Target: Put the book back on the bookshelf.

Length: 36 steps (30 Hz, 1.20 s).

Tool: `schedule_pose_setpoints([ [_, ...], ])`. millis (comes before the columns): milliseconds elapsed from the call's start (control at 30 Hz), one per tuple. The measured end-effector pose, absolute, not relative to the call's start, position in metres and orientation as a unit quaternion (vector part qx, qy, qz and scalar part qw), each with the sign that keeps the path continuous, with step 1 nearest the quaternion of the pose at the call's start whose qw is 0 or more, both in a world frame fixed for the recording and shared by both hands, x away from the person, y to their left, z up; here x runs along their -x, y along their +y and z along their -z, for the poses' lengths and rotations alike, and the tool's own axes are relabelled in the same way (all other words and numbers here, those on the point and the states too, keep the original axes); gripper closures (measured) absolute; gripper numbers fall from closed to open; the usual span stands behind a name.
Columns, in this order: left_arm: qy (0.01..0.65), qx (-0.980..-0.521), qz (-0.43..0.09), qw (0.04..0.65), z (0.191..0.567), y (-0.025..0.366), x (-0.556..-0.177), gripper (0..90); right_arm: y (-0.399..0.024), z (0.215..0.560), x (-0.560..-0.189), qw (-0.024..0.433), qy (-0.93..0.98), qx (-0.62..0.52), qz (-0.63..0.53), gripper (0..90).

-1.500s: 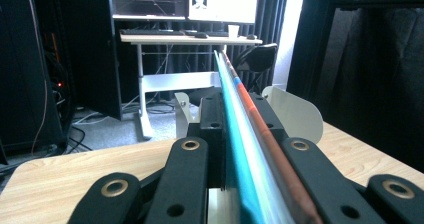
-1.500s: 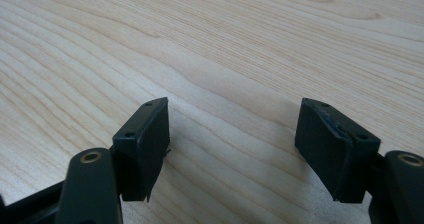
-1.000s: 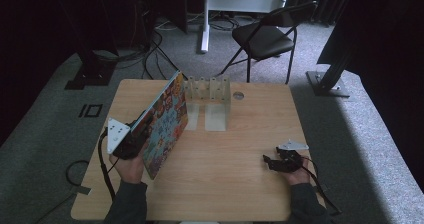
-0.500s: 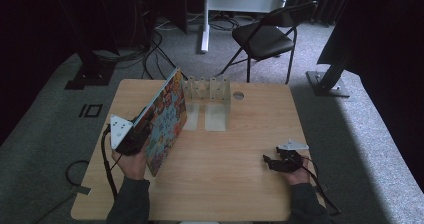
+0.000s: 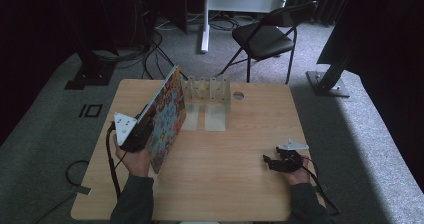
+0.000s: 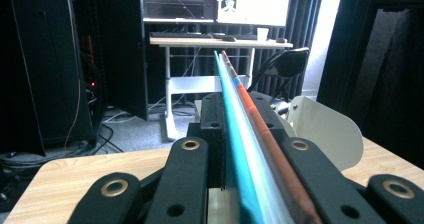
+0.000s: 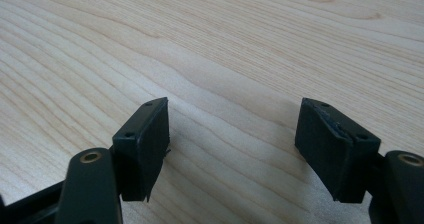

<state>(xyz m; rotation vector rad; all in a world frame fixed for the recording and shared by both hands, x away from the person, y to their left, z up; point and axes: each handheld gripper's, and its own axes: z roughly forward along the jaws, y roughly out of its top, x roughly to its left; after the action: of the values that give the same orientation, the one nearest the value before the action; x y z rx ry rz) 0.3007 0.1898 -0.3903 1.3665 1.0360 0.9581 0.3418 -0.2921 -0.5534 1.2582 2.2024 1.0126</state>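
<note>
A thin, colourful picture book [image 5: 167, 115] stands on edge, tilted, at the left of the wooden table [image 5: 225, 184]. My left gripper [image 5: 142, 131] is shut on the book's near lower part, held by the person's left hand. In the left gripper view the book's turquoise and red edge [image 6: 235, 134] runs straight out between the black jaws of the left gripper [image 6: 240, 104]. My right gripper [image 5: 270, 162] rests low on the table at the right, open, pointing left. In the right gripper view the right gripper [image 7: 232, 134] has only bare wood between its pads [image 7: 145, 139].
A pale divider rack [image 5: 207, 89] with several upright plates stands at the table's far middle, just beyond the book's top corner; one rounded plate [image 6: 325, 129] shows right of the book. A small round hole [image 5: 238, 95] sits beside it. A folding chair [image 5: 265, 36] stands behind the table.
The left gripper and the book have shifted slightly away, toward the rack. The right gripper has stayed where it was.
</note>
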Motion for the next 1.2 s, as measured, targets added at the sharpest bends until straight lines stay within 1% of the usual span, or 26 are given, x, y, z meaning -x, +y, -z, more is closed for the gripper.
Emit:
schedule_pose_setpoints([
  [933,0.449,-0.565,-0.426,0.545,0.393,0.181,-0.313,80.4,-0.292,0.553,-0.342,0.204,0.79,-0.451,-0.363,29.4],
  [1200,0.453,-0.559,-0.441,0.537,0.395,0.172,-0.318,80.4,-0.292,0.553,-0.342,0.205,0.79,-0.45,-0.362,29.3],
])
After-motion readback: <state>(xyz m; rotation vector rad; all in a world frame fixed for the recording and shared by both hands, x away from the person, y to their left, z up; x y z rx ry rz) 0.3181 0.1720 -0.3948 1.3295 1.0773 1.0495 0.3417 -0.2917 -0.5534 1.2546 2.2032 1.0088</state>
